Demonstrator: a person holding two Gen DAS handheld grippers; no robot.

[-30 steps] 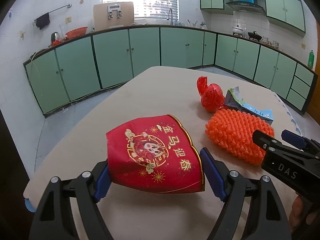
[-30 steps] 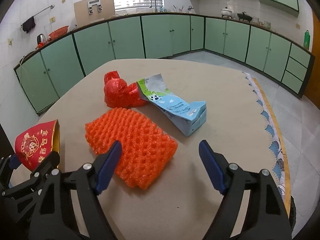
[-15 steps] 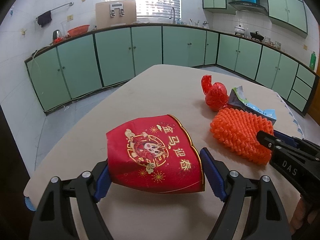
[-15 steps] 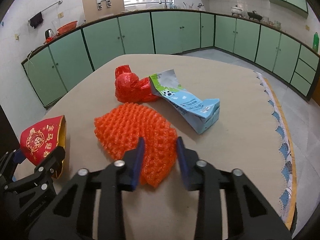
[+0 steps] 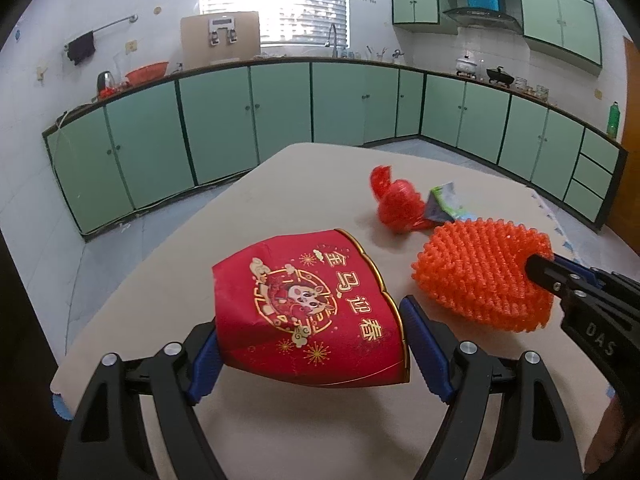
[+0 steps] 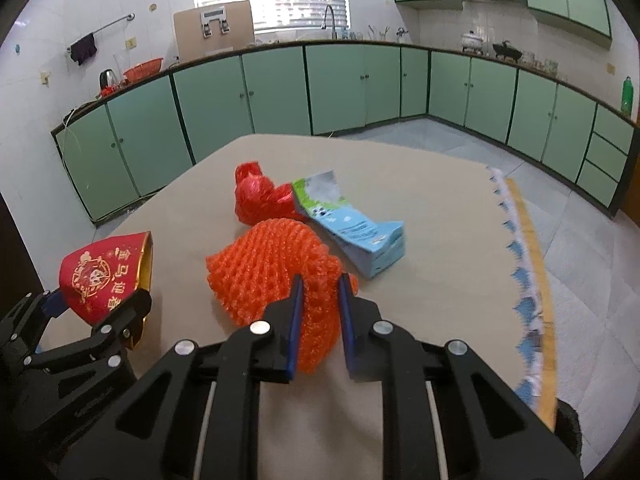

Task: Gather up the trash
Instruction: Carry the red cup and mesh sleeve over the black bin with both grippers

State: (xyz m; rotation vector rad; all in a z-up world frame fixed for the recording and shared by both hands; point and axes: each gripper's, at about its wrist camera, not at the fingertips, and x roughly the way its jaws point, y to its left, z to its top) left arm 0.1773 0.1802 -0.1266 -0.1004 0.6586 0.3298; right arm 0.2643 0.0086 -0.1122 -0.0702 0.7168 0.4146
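Note:
My left gripper [image 5: 308, 364] is shut on a red paper bag with gold print [image 5: 308, 312] and holds it above the table, mouth to the right; the bag also shows in the right wrist view [image 6: 102, 276]. My right gripper [image 6: 320, 296] is shut on an orange foam fruit net [image 6: 276, 272] and has it lifted off the table; the net also shows in the left wrist view [image 5: 480, 272]. A crumpled red plastic bag [image 6: 256, 200] and a flattened blue-and-white carton [image 6: 352, 228] lie on the table behind the net.
The beige table [image 6: 432, 208] has a blue-and-white scalloped trim along its right edge [image 6: 520, 272]. Green kitchen cabinets [image 5: 224, 124] line the walls beyond the tiled floor.
My right gripper has closed on the orange foam net and lifted it off the table. My left gripper still holds the red paper bag in much the same place.

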